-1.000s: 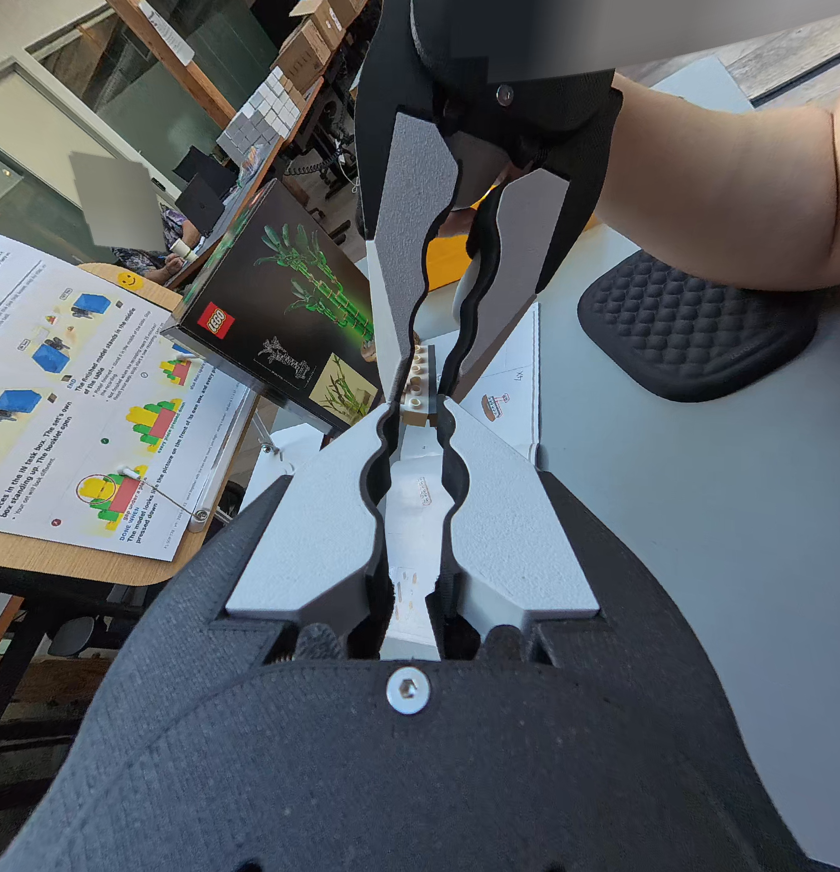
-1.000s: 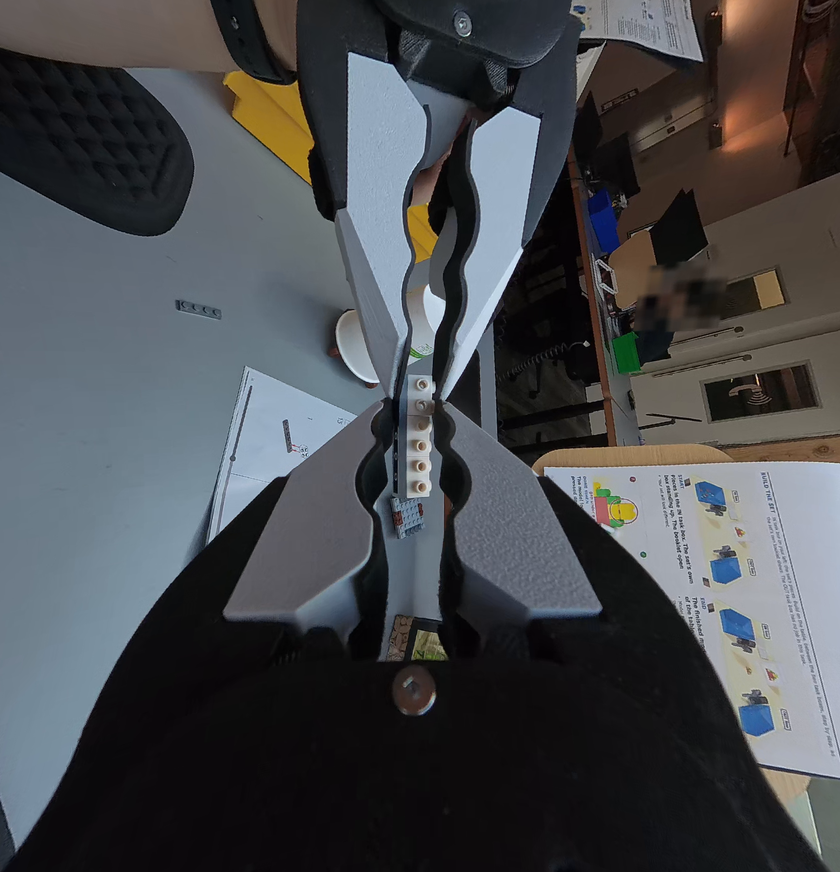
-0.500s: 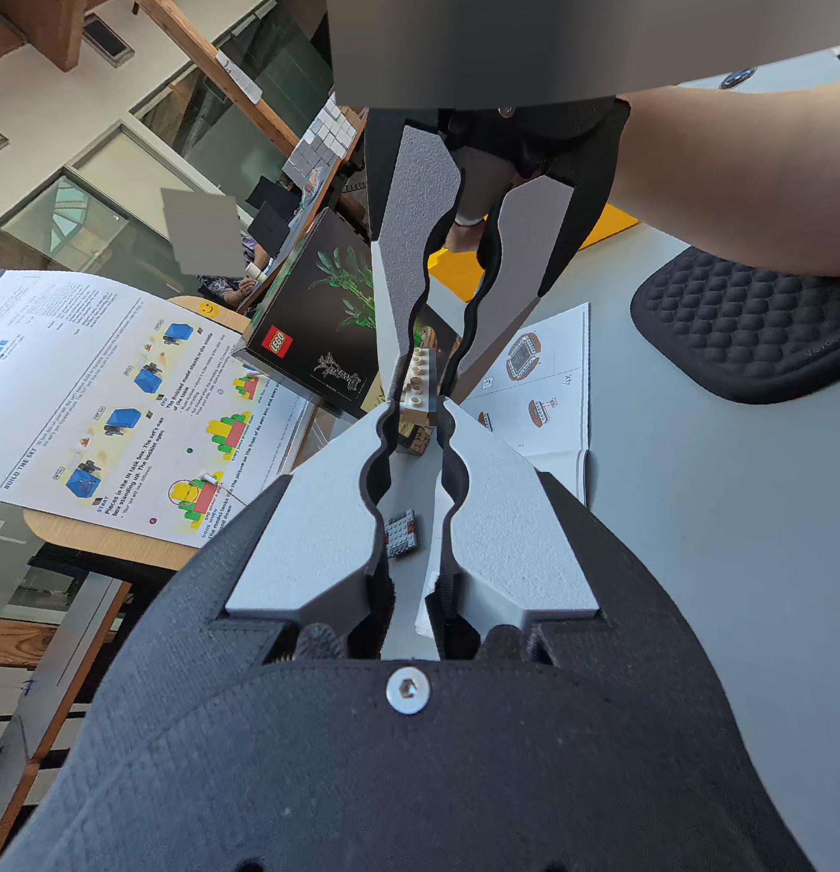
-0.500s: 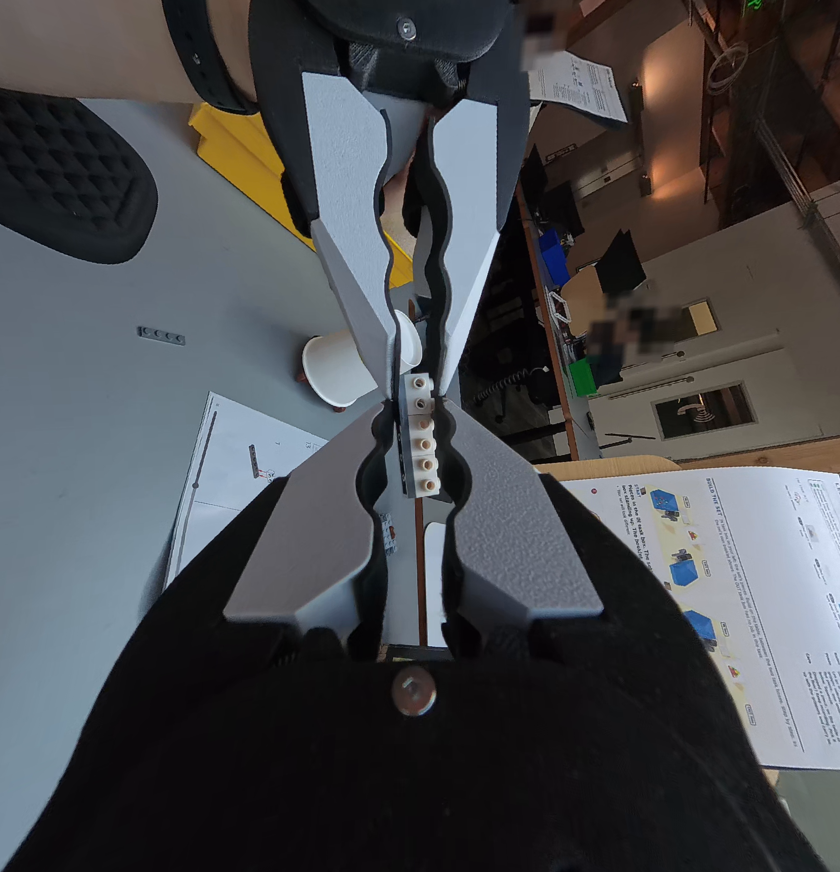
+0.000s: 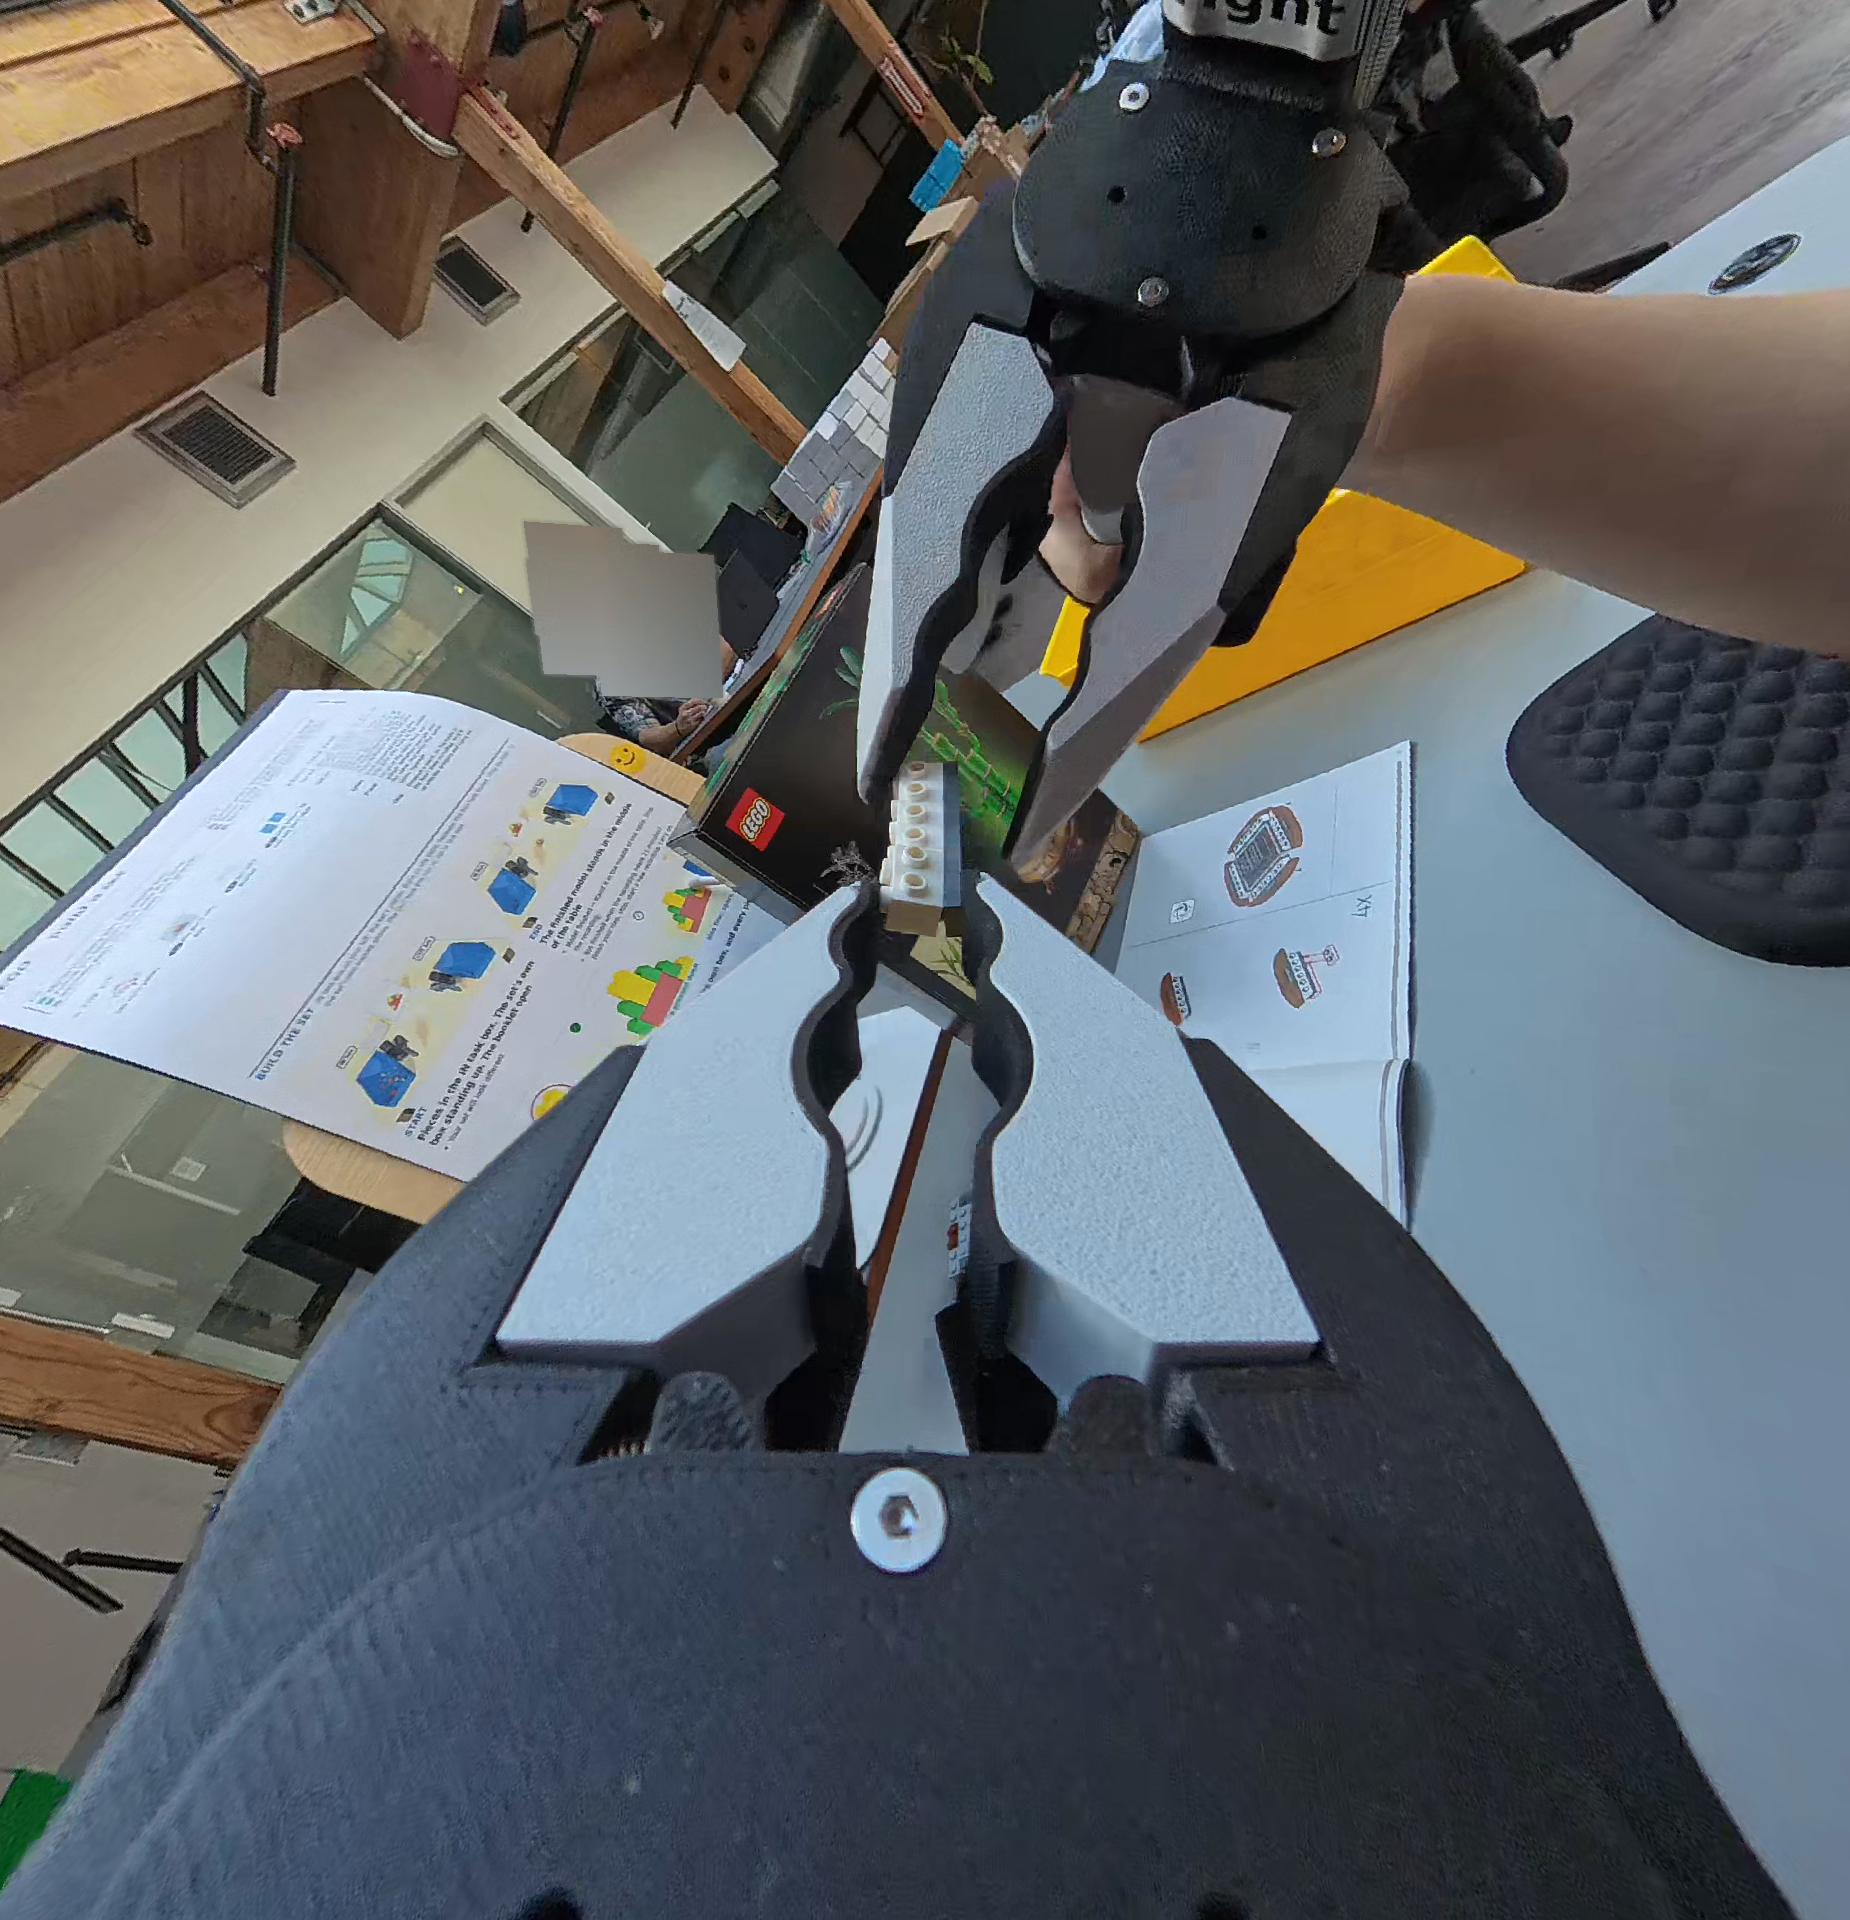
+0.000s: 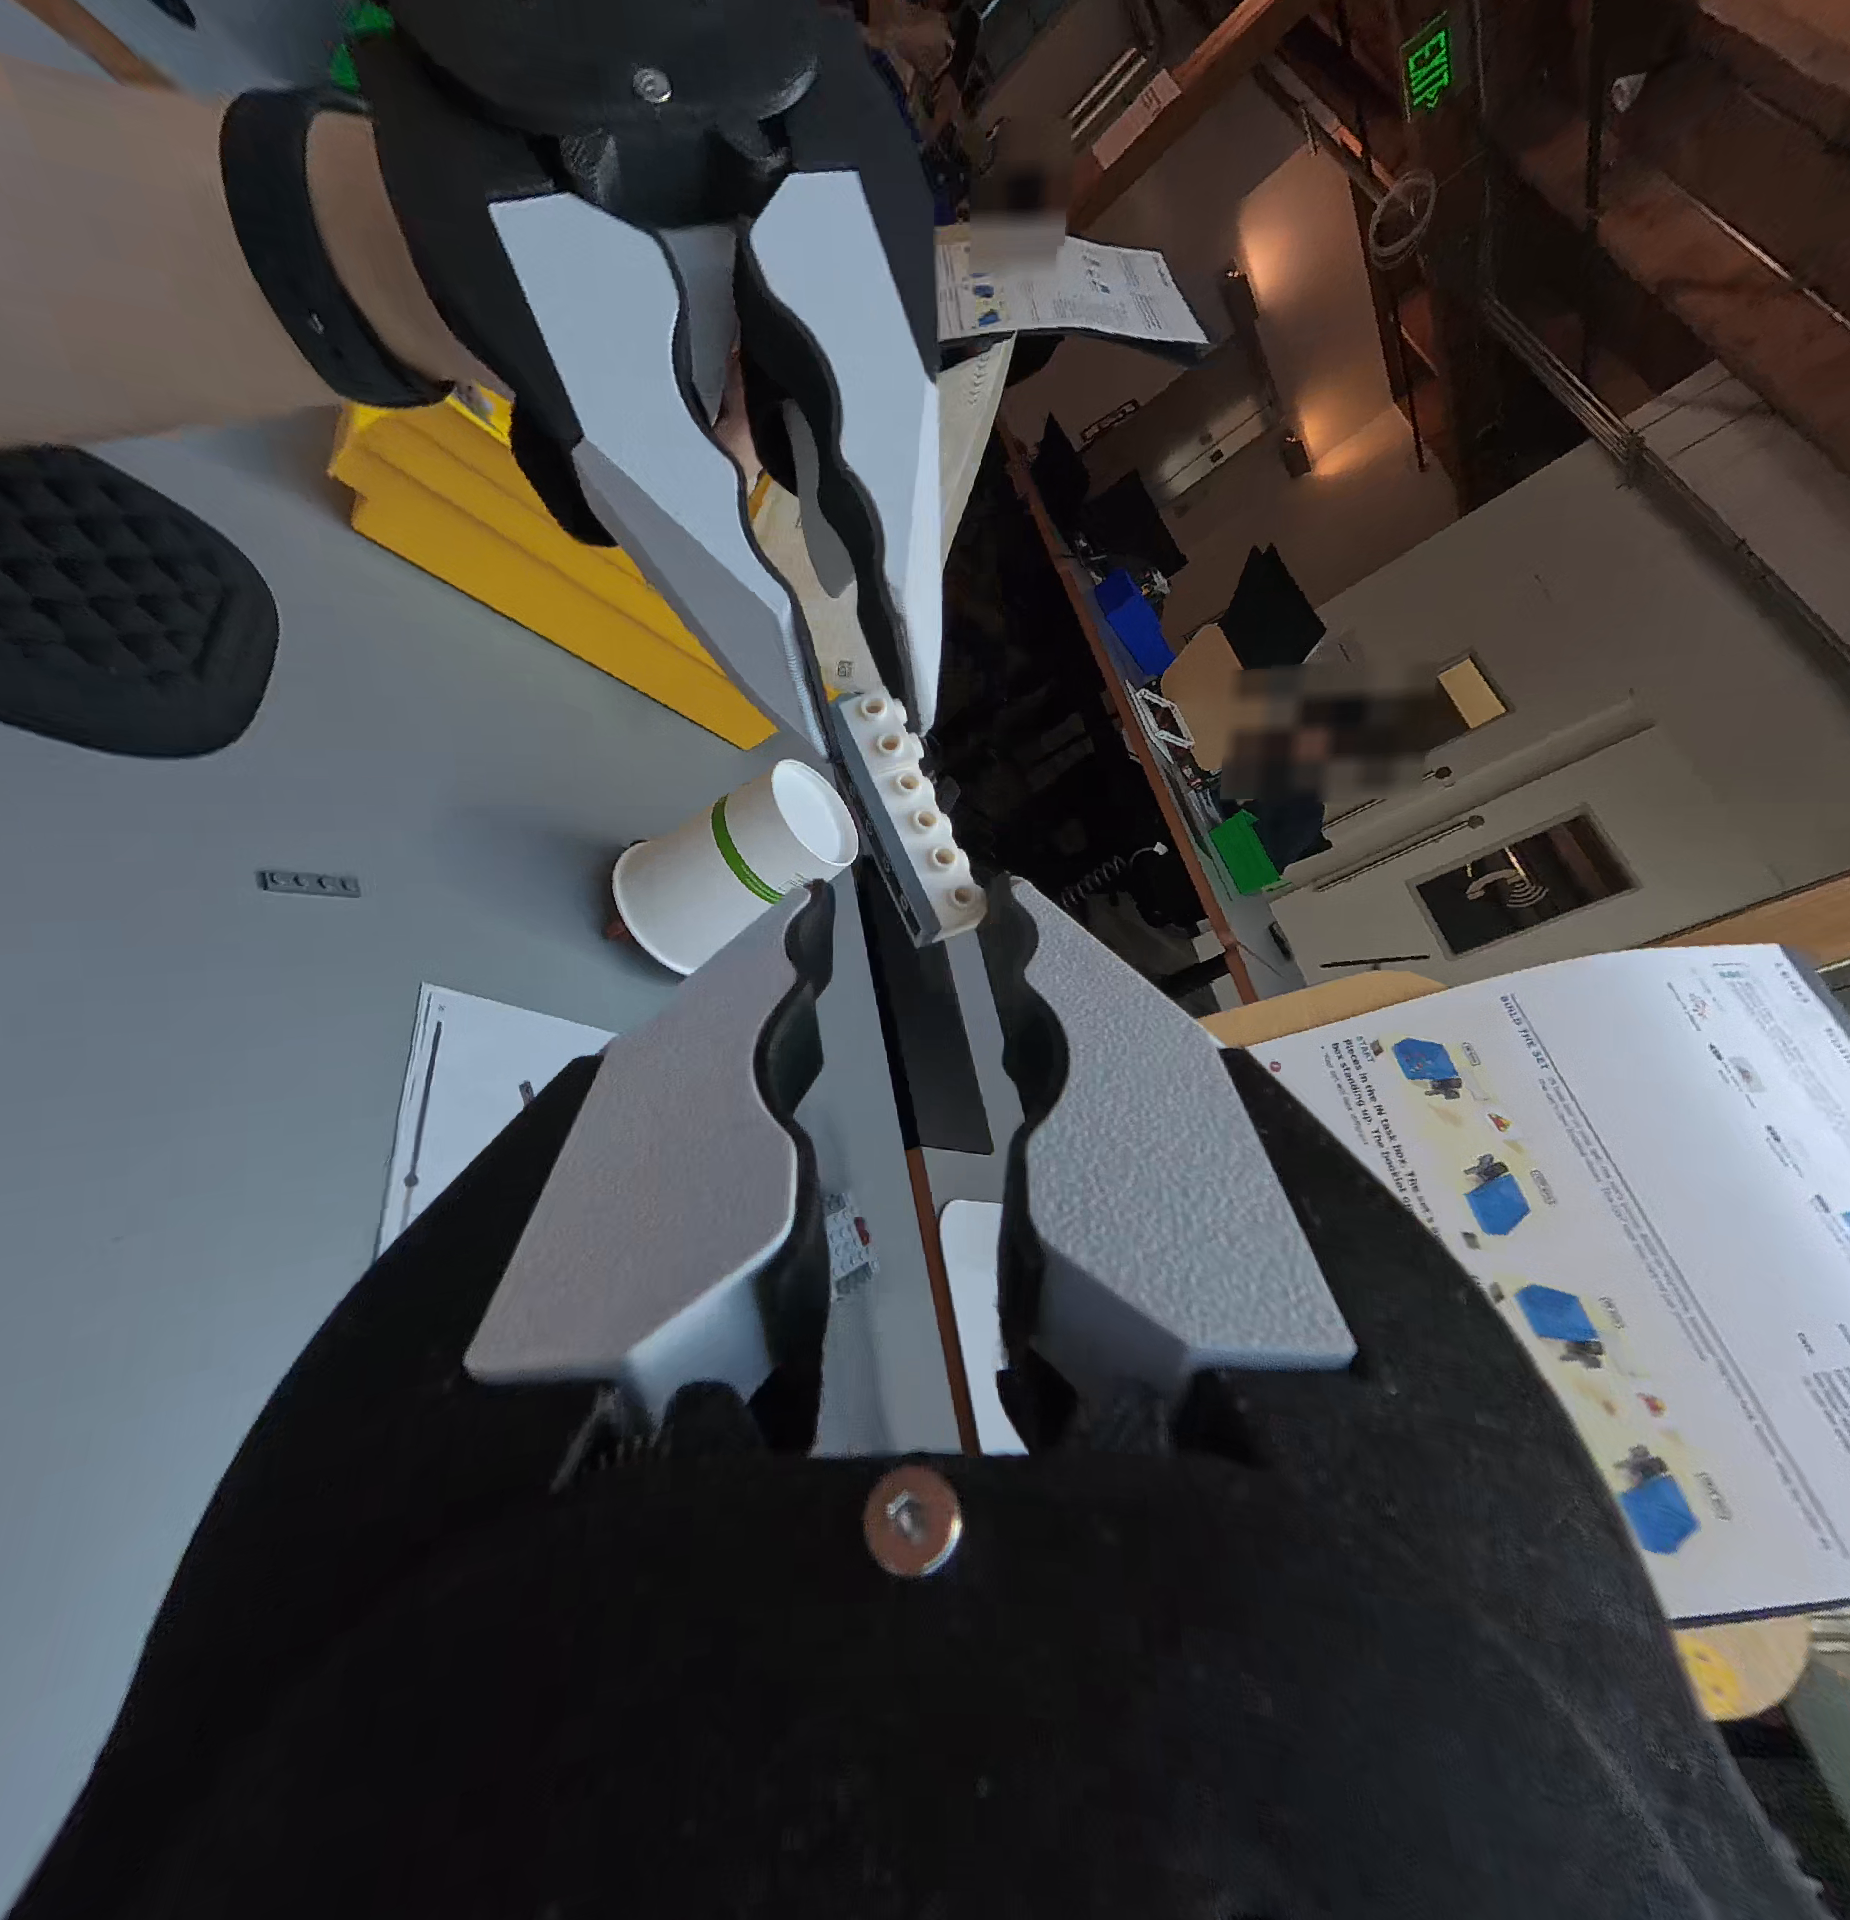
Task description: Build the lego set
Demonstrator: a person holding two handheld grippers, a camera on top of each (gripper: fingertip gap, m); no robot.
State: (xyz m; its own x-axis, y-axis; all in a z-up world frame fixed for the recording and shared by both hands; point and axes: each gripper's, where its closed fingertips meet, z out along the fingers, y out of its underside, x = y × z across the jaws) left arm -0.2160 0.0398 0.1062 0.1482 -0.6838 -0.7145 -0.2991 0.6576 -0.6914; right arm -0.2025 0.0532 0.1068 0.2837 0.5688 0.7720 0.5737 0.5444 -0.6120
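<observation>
- Left wrist view: the left gripper (image 5: 916, 909) has its fingers pinching the near end of a white studded brick strip (image 5: 916, 847), which sits raised above the counter (image 5: 1648, 1195).
- The strip's long axis runs straight away from the left fingers toward the right gripper (image 5: 947, 810), whose tips stand spread; one tip appears to touch the strip's far end, the other stands clear.
- In the right wrist view, the same strip (image 6: 905, 821) lies slanted just ahead of the right gripper's (image 6: 905, 904) parted fingers, and the left gripper (image 6: 869, 707) clamps its far end.
- Judgement: the next move turns on that shared axis; both grippers face each other along it, so the right one is nearest the free end.
- Counts: one strip in the air showing six studs, with a tan piece under it in the left view and a grey plate along its side in the right view; one small grey plate (image 6: 308, 883) lying alone on the counter; one grey studded piece (image 6: 848, 1242) below the right fingers.
- Also one paper cup (image 6: 734, 862), one set box (image 5: 796, 821), one open booklet (image 5: 1285, 925), one black pad (image 5: 1721, 800).
</observation>
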